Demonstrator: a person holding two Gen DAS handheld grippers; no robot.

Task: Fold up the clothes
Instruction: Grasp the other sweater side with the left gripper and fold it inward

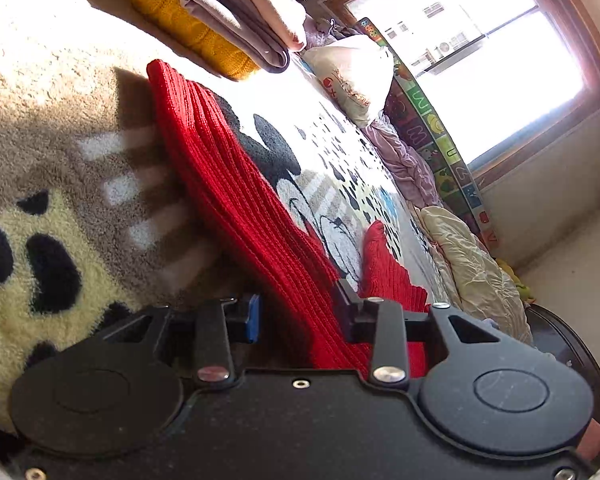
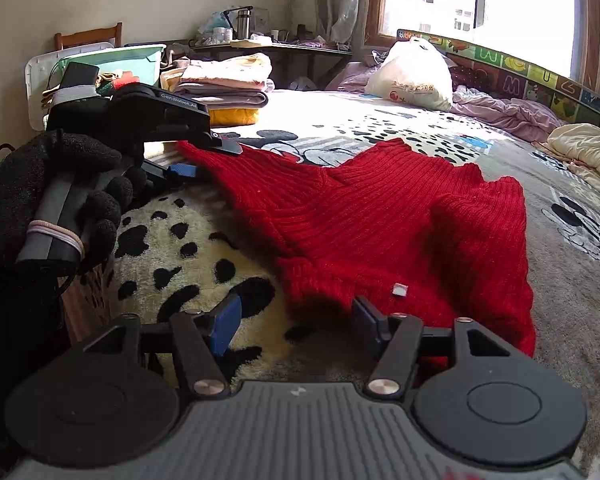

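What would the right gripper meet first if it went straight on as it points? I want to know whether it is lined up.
Most likely the near edge of the red sweater, which lies just ahead of the right gripper; depth is hard to judge.

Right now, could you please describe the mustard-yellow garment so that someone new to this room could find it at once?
Start at the bed with the cartoon-mouse blanket and look past the red sweater towards the far wall. A stack of folded clothes sits there, and the yellow knit lies at the very bottom. It is the only bright yellow piece; those above are pale pink and grey.
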